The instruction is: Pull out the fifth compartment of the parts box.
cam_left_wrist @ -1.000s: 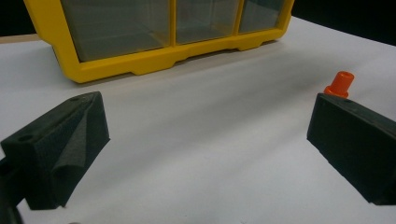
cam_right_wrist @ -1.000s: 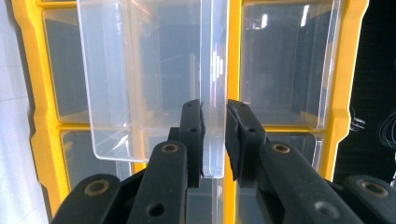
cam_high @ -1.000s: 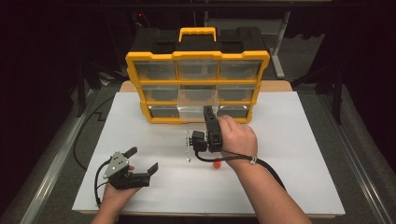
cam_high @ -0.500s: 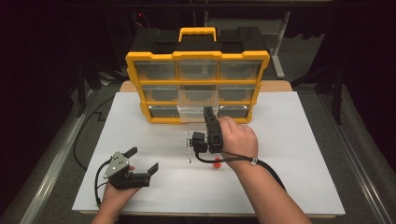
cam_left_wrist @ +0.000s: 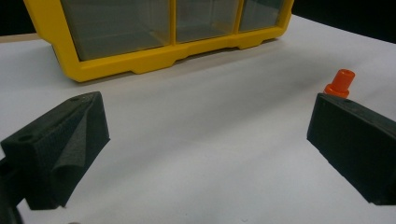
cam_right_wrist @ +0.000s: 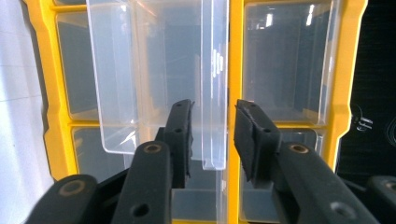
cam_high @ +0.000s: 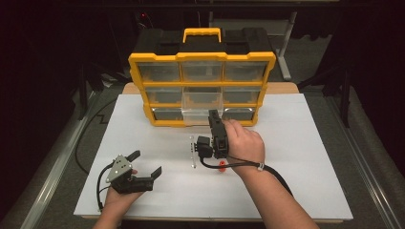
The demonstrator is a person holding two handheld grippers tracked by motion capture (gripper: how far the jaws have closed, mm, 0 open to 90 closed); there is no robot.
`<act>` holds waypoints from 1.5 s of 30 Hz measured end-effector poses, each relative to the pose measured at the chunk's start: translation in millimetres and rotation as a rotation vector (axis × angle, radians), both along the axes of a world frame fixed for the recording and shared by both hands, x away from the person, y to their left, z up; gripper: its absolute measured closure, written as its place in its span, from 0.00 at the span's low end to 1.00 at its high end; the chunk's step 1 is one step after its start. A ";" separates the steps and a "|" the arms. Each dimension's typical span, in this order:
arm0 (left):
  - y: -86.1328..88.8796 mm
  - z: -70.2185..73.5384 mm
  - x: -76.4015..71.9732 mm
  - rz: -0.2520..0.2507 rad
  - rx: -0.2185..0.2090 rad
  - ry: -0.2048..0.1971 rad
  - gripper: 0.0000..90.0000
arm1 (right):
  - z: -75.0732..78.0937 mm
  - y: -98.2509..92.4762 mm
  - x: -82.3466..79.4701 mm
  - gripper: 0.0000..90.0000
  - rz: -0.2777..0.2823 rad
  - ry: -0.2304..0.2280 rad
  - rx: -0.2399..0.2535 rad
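- Right gripper view: right hand-held gripper (cam_right_wrist: 212, 135) jaws just opened, pads clear of the clear drawer (cam_right_wrist: 187, 79) lip between them.
- Left gripper view: left hand-held gripper (cam_left_wrist: 205, 154) jaws wide apart, empty; orange peg (cam_left_wrist: 340, 83) behind one jaw.

A small orange peg (cam_high: 221, 165) stands upright on the white tabletop (cam_high: 305, 157) near a thin clear strip (cam_high: 193, 151), while a dark metal frame leg (cam_high: 285, 43) rises behind the table's far edge.
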State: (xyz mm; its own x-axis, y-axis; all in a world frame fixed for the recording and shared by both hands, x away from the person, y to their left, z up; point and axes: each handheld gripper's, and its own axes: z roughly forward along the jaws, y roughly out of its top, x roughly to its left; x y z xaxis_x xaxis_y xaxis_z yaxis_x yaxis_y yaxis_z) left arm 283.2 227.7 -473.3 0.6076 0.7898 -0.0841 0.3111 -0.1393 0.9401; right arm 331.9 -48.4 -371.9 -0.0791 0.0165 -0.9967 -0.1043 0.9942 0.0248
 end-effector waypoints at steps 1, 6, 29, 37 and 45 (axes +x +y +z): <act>0.2 -0.2 0.1 -0.001 0.003 0.003 0.00 | 0.3 -0.8 -1.5 0.73 0.000 -0.003 0.003; 0.8 -0.1 -0.4 0.000 0.012 -0.001 0.00 | 0.0 -10.5 -10.1 0.67 0.000 0.011 0.015; 4.7 0.5 0.3 0.012 0.009 0.011 0.00 | -78.3 -93.8 -35.8 0.50 -0.105 0.182 0.002; 4.6 -0.1 -0.1 0.013 0.013 0.012 0.00 | -95.6 -107.6 -47.3 0.47 -0.130 0.202 -0.001; 2.5 2.2 -2.4 0.026 0.021 0.009 0.00 | -98.0 -129.5 -59.4 0.41 -0.151 0.237 -0.007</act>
